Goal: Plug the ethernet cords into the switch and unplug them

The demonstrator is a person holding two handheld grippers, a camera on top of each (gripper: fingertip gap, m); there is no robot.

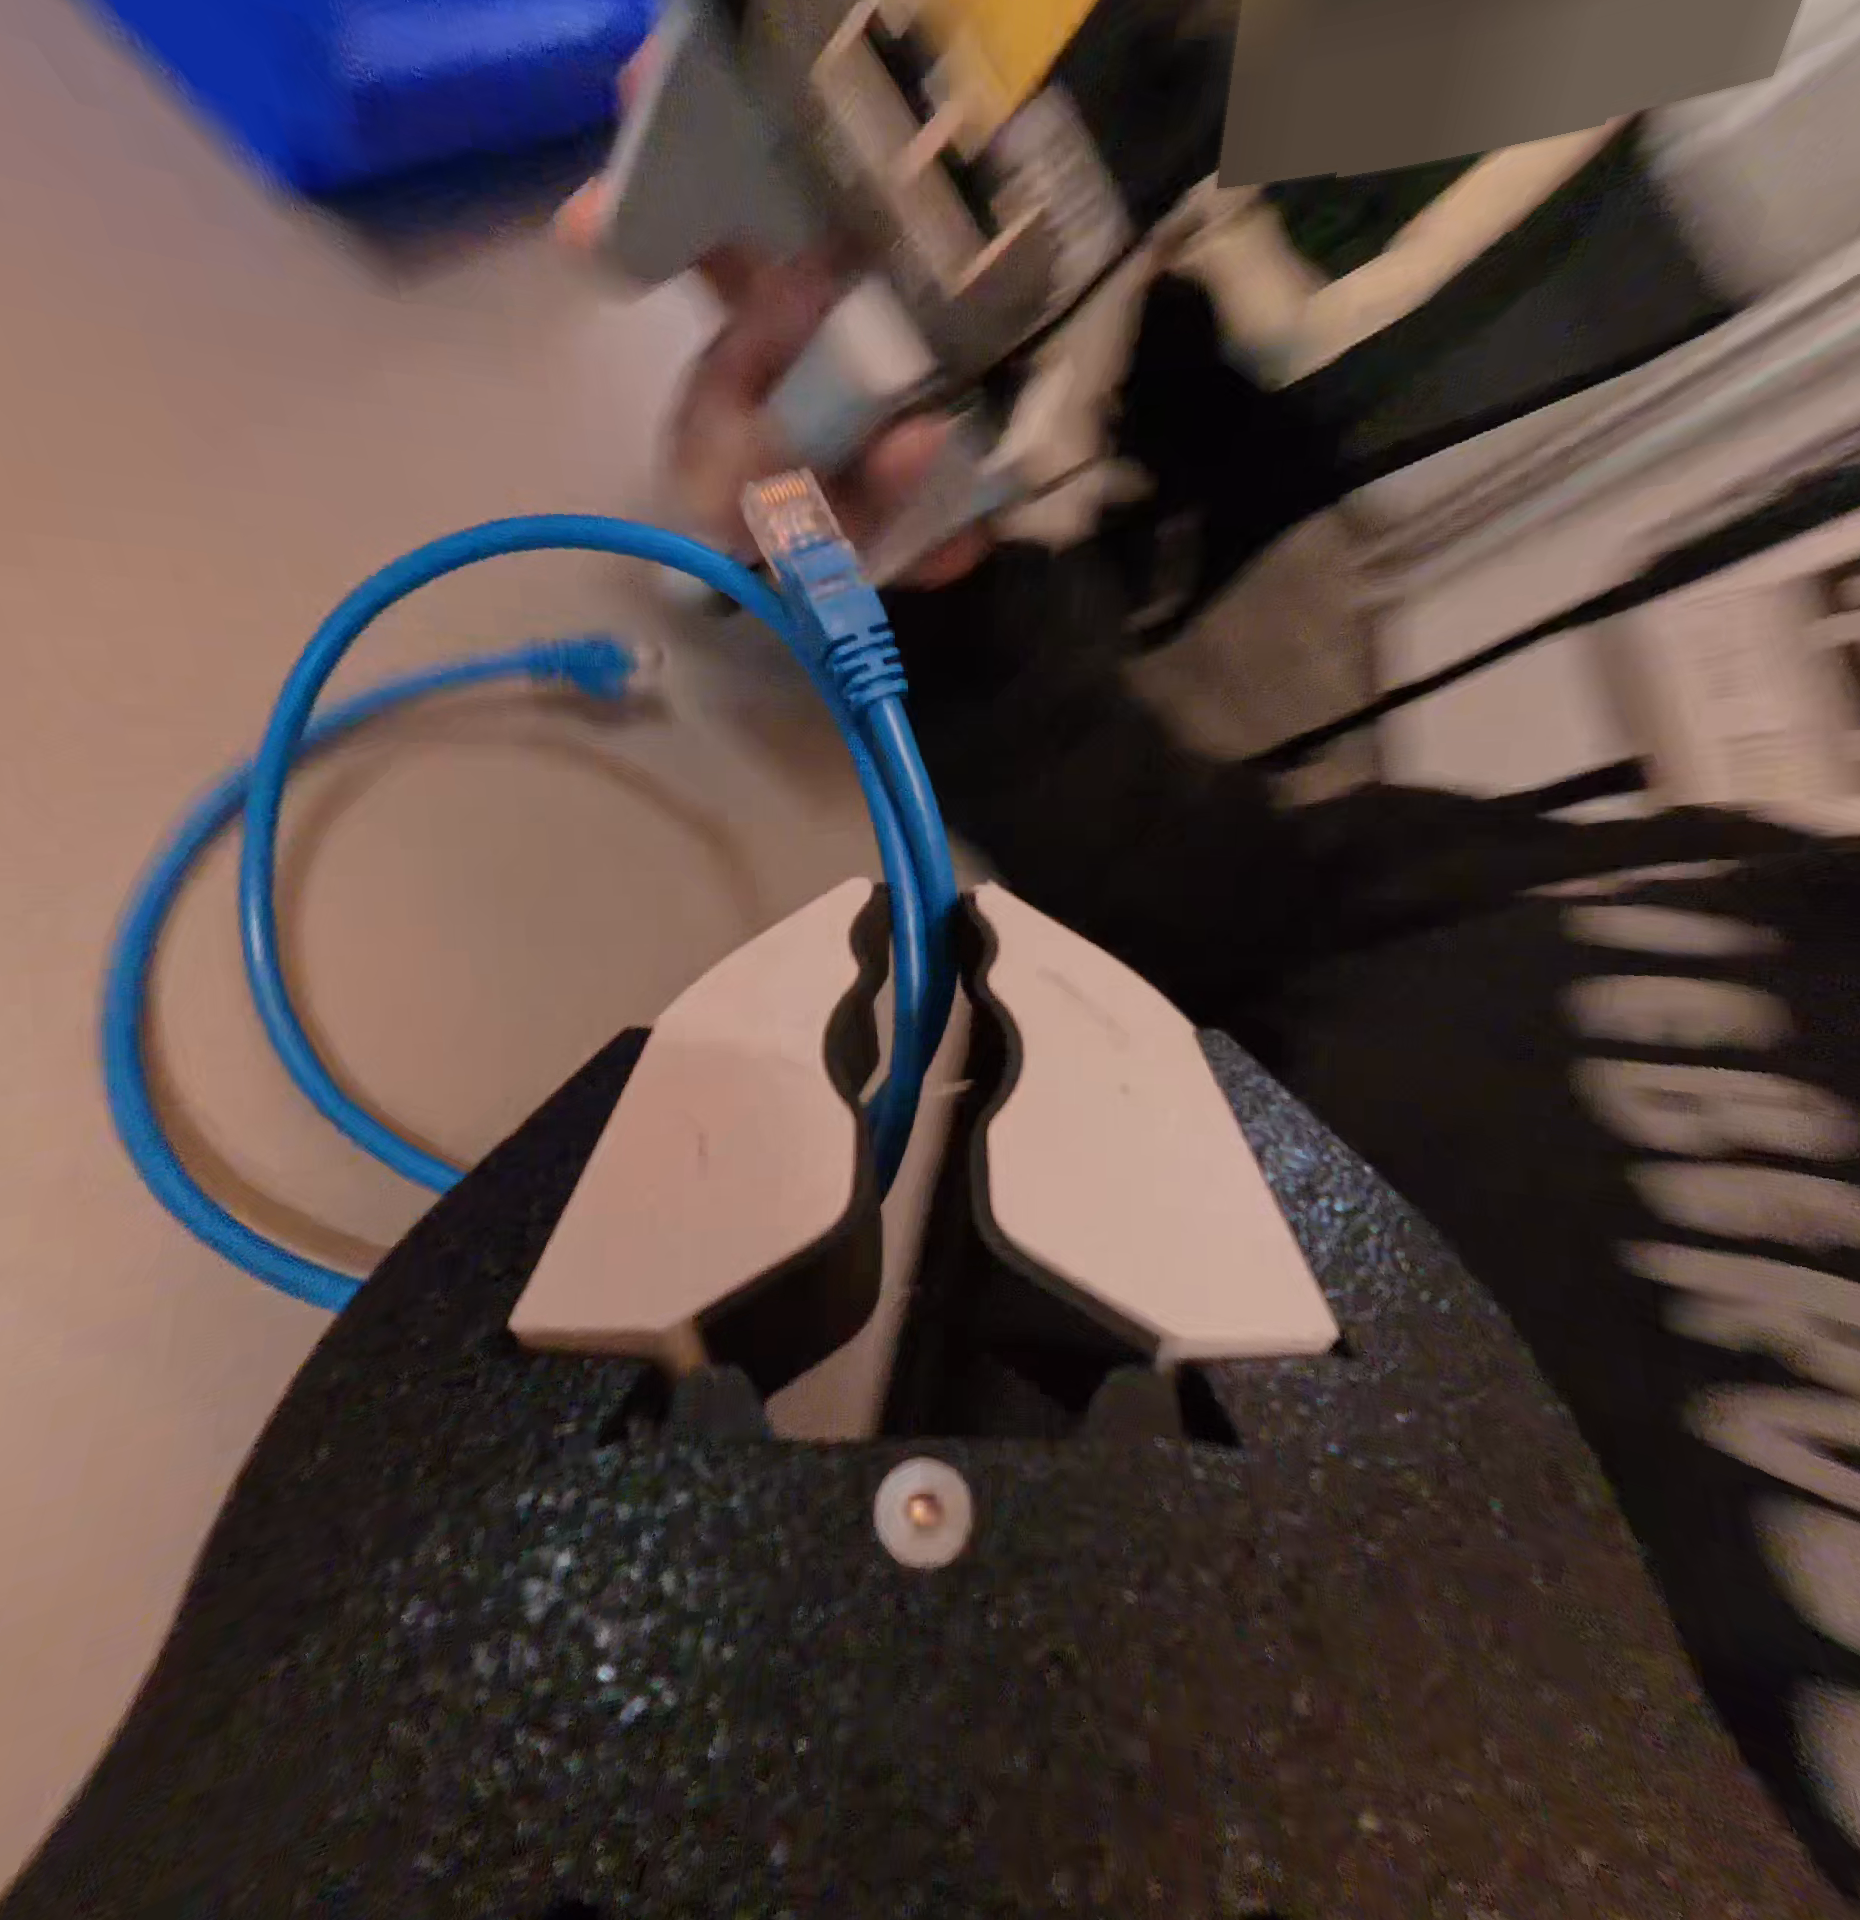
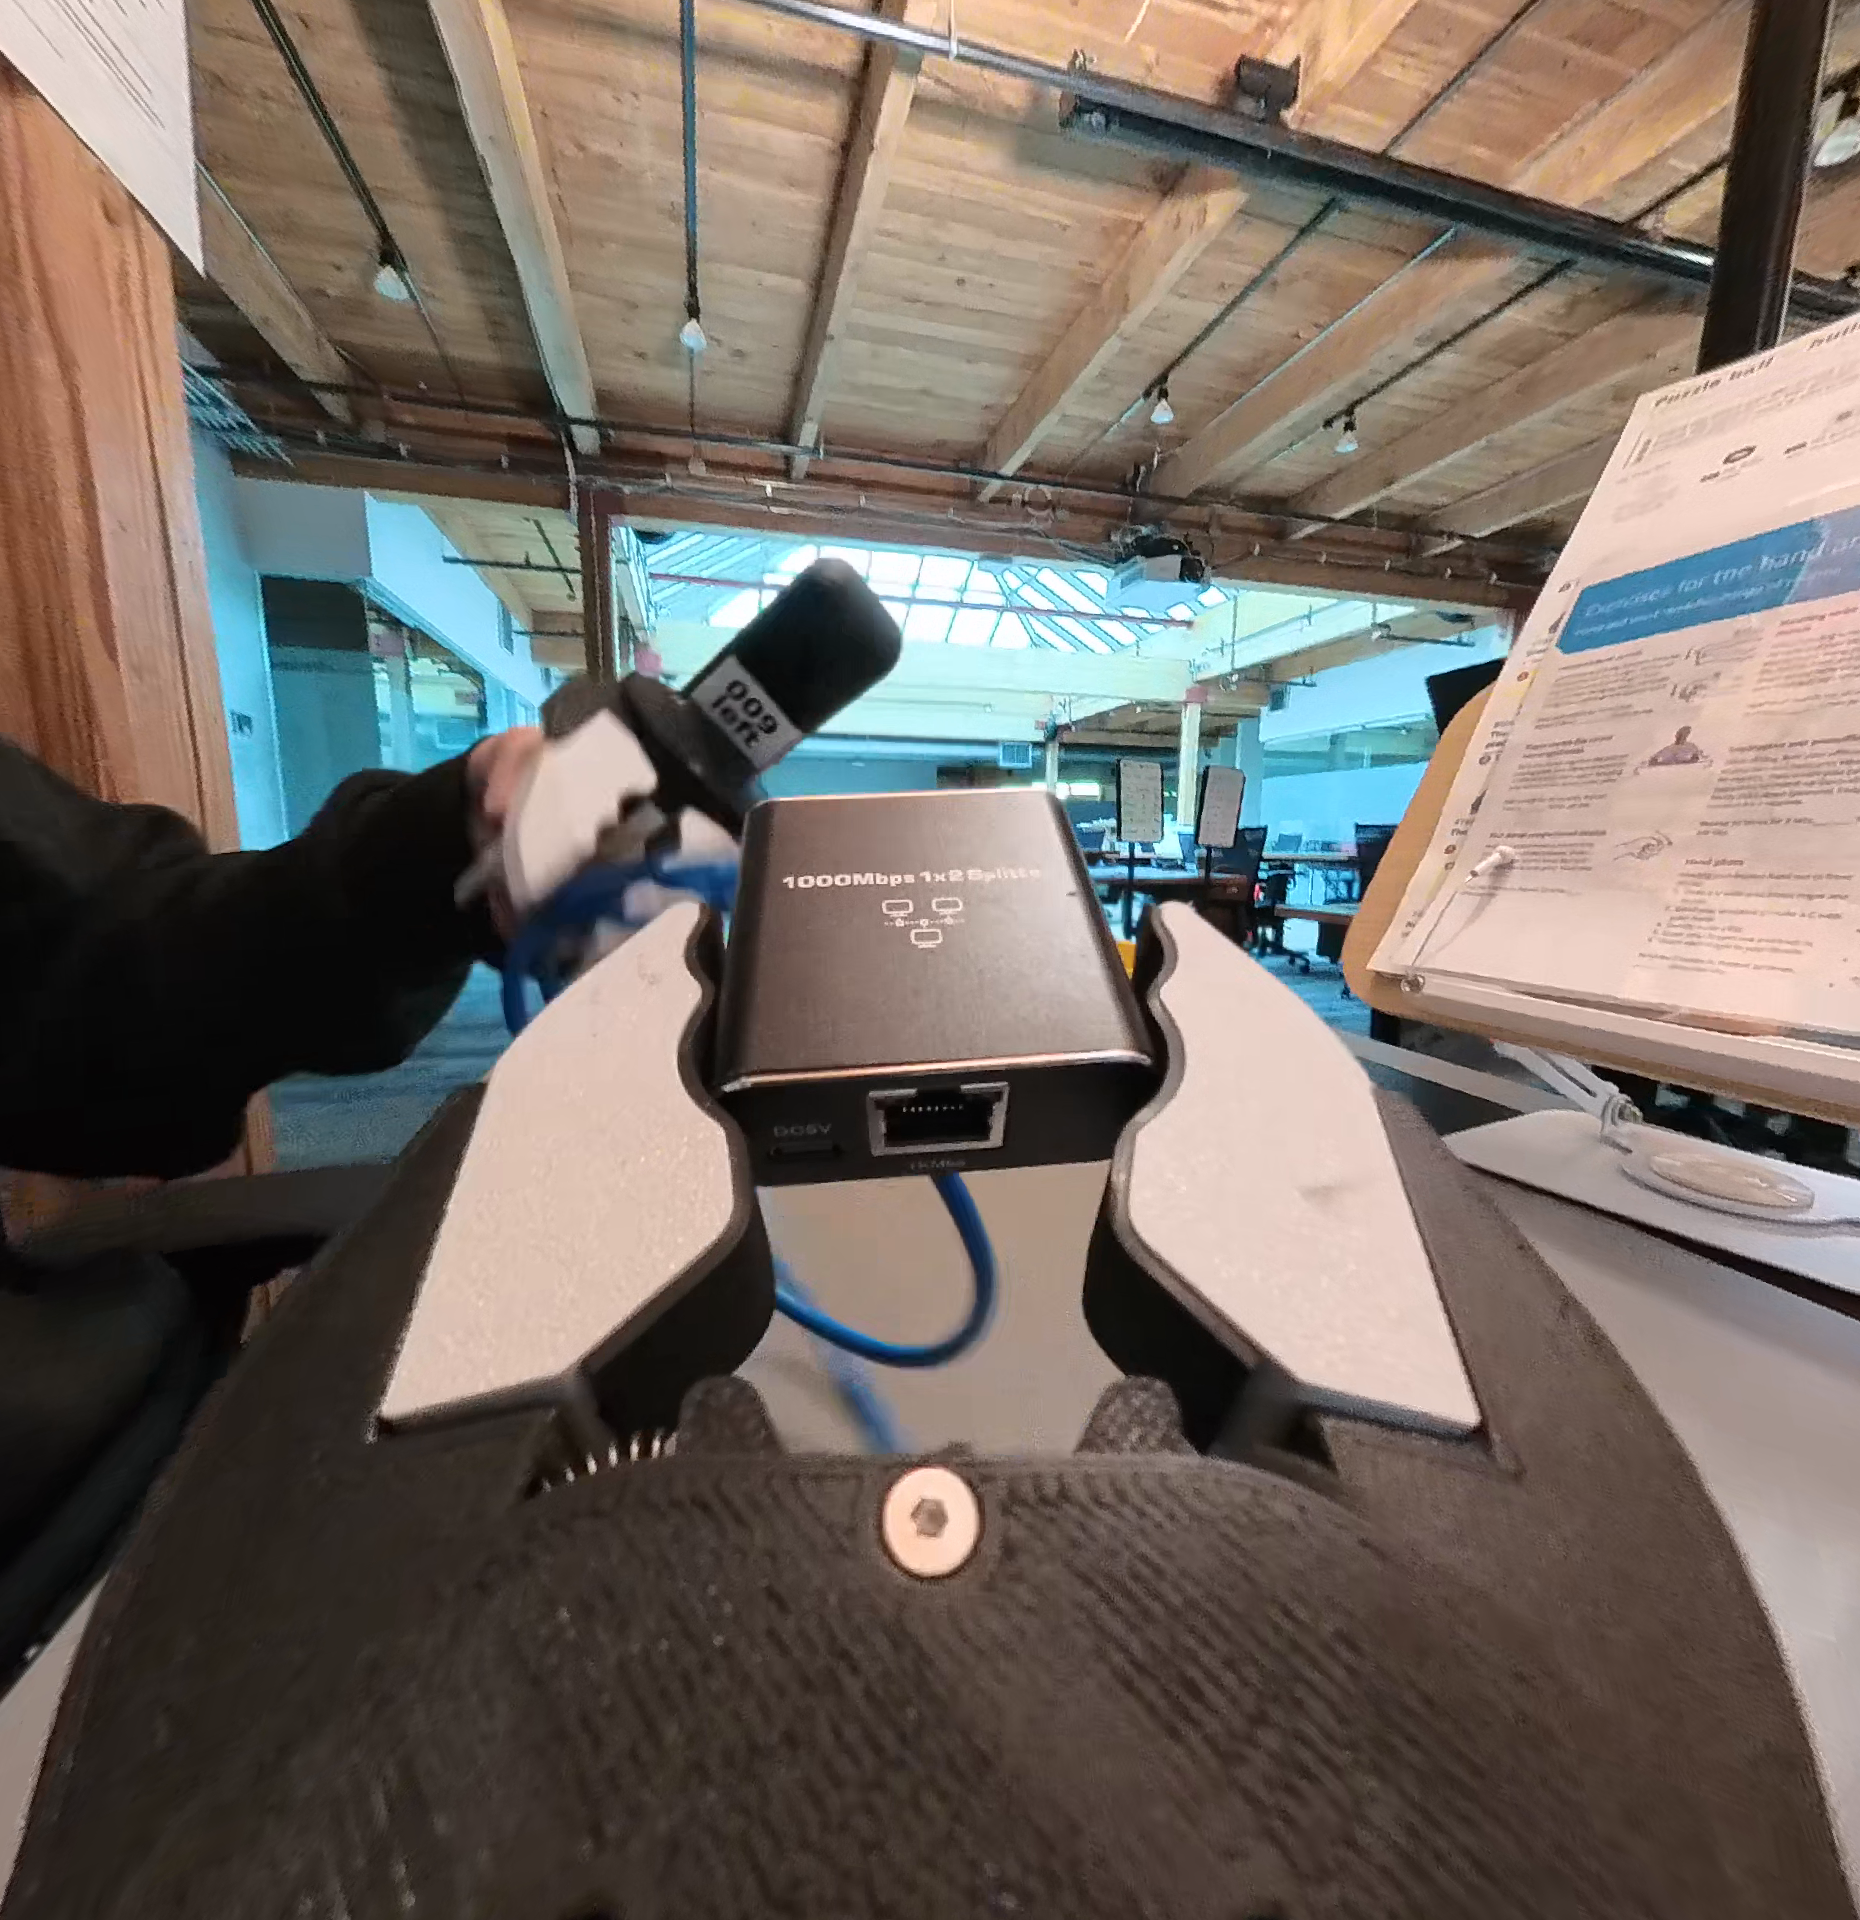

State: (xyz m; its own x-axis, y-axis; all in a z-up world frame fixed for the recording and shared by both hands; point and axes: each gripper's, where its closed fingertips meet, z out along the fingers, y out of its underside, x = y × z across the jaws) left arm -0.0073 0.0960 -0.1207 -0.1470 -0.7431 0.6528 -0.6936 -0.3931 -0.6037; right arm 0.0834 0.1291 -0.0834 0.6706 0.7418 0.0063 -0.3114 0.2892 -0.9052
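1. Left tongs (image 1: 921, 904) fill the bottom of the left wrist view, clamped together on a blue ethernet cord (image 1: 910, 790) that rises out of the tips toward 12 o'clock.
2. Its clear plug (image 1: 791, 520) stands free above the tips, tilted slightly toward 11 o'clock, touching nothing.
3. From the tongs the cord loops out to 9 o'clock over the pale counter (image 1: 126, 520); the other plug (image 1: 593, 665) lies at about 10 o'clock, blurred.
4. A blue box (image 1: 386, 83) sits at 11 o'clock, well apart from the loop, with bare counter between.
5. Right tongs (image 2: 931, 935) in the right wrist view are clamped on the black switch (image 2: 905, 935), gripping its two long sides.
6. The switch's near end faces the camera, its port (image 2: 936, 1117) empty.
7. A blue cord (image 2: 936, 1320) hangs below the switch at 6 o'clock.
8. At 10 o'clock the other gripper (image 2: 635, 790) sits just beside the switch's far left corner.
9. At 3 o'clock a document stand (image 2: 1684, 790) rests on the counter, near the right finger.
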